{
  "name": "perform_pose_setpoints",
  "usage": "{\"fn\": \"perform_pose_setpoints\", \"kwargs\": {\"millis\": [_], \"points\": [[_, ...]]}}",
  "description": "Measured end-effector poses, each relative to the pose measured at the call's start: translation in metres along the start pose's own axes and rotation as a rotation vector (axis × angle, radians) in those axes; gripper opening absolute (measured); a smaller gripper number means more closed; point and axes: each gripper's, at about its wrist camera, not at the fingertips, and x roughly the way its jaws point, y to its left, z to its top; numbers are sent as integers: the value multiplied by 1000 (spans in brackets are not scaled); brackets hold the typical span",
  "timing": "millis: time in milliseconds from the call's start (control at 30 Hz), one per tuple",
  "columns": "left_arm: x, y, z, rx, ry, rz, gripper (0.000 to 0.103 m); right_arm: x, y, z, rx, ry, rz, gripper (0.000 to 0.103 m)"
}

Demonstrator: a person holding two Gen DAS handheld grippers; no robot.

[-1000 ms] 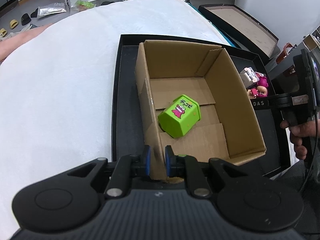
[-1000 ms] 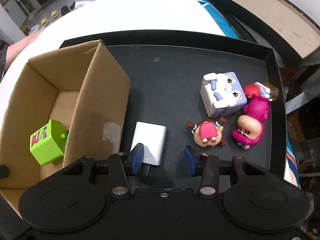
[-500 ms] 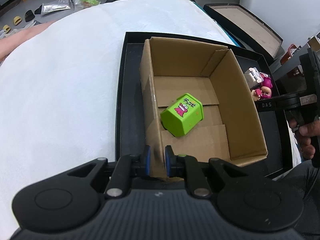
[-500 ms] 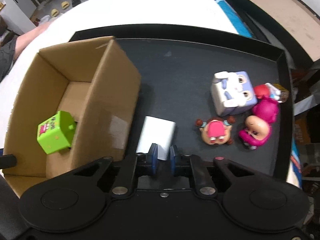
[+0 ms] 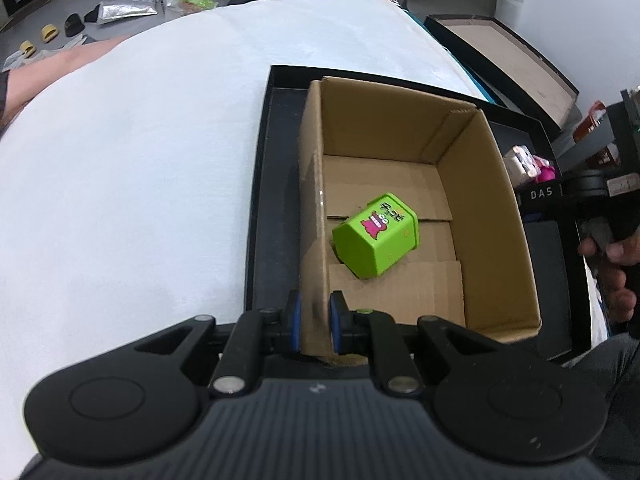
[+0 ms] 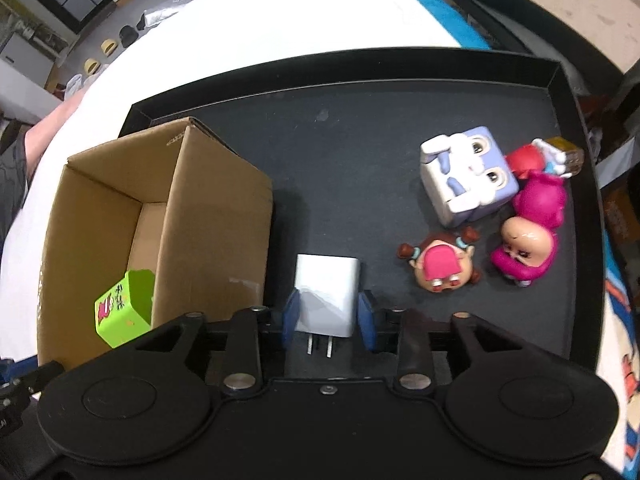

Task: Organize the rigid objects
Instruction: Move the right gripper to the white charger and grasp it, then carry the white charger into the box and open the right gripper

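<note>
White cloth covers the table (image 5: 132, 184) under my view, and on it sits a shallow black tray (image 6: 360, 92). At the tray's left end stands an open cardboard box (image 5: 480, 184). My left gripper (image 5: 314, 322) is clamped on the box's near left wall, one blue pad on each side of the cardboard. Inside the box a green toy block (image 5: 376, 236) with a pink cartoon face lies tipped on its side on the bottom flaps. On the tray floor just right of the box lies a white charger plug (image 6: 326, 296), prongs pointing toward my right gripper (image 6: 326, 320). That gripper's jaws are opening, with the plug's body between the blue pads; the left pad sits against it, the right one stands slightly apart. Farther right on the tray, well apart from the plug, are a lilac cube toy (image 6: 466, 176), a small doll with a pink face (image 6: 438, 268) and a magenta figure (image 6: 528, 236), clustered close together.
</note>
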Motion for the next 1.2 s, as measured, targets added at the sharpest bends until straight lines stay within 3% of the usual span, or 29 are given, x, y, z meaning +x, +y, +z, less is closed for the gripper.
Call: {"fn": "perform_pose_setpoints", "kwargs": {"millis": [533,1200], "points": [[8,6,3,-38,10,-30,14,14,14,-3,-64,-7,-115,37],[-1,9,1,-39,-10,-42,13,-83,26,7,-93,-194,-59,37]]}}
